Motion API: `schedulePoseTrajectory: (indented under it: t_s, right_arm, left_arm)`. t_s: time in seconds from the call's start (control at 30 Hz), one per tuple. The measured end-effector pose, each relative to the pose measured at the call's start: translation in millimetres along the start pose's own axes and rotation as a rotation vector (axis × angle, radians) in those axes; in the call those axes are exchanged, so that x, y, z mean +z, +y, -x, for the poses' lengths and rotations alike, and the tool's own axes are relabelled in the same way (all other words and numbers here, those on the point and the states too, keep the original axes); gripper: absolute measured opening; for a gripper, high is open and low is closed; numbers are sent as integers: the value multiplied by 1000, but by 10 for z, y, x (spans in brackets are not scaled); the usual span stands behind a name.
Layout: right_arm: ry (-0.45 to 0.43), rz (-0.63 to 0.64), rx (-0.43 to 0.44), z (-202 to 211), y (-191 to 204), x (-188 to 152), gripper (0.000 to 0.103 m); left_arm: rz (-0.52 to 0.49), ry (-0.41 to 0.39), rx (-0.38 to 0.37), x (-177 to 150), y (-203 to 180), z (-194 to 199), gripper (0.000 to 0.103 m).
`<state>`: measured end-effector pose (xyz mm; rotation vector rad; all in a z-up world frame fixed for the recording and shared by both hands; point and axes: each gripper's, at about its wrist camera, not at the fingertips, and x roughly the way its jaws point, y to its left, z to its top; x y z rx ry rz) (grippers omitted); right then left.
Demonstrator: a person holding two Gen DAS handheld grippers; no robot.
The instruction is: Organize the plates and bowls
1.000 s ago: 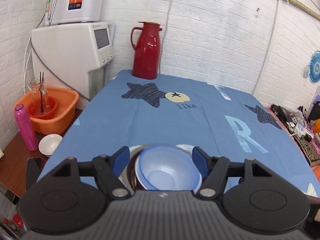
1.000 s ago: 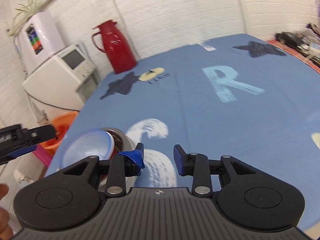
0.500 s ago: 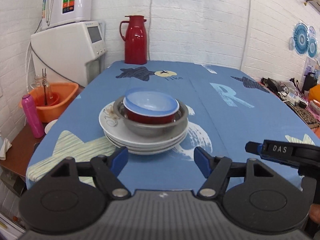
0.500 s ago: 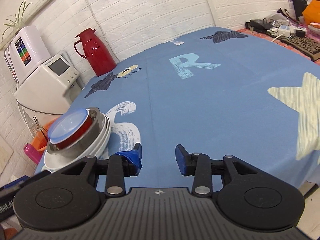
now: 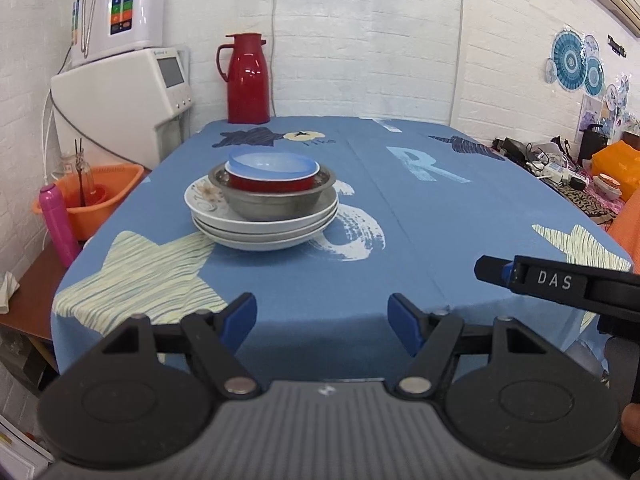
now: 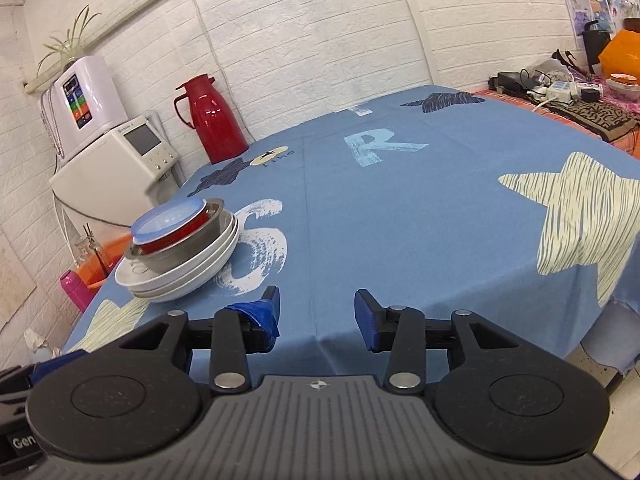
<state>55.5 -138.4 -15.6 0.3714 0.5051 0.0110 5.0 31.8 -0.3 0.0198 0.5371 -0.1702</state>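
One stack stands on the blue tablecloth (image 5: 360,272): white plates (image 5: 264,226) at the bottom, a steel bowl (image 5: 272,202) on them, a red bowl (image 5: 272,183) inside it and a pale blue bowl (image 5: 274,164) on top. The right wrist view shows the same stack at its left: the plates (image 6: 180,276), the steel bowl (image 6: 176,254) and the blue bowl (image 6: 168,220). My left gripper (image 5: 322,322) is open and empty, off the table's near edge. My right gripper (image 6: 316,314) is open too, empty, with its side (image 5: 560,280) visible at the right of the left wrist view.
A red thermos (image 5: 246,80) stands at the far edge by the wall. Left of the table are a white appliance (image 5: 120,108), an orange basin (image 5: 92,204) and a pink bottle (image 5: 60,226). Cables and clutter (image 6: 560,92) lie at the right.
Both grippers have drawn back from the stack toward the near edge of the table, both staying open. The stack has not moved.
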Motion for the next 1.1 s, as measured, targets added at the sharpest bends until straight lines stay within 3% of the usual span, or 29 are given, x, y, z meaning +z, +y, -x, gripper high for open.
schedulePoseTrajectory:
  t_s: [0.83, 1.1]
  right_arm:
    - [19, 73, 3, -44, 208, -116, 32]
    - [24, 78, 3, -55, 229, -128, 34]
  left_arm:
    - [-17, 11, 40, -21, -6, -39, 71]
    - [-20, -44, 39, -23, 4, 28, 71]
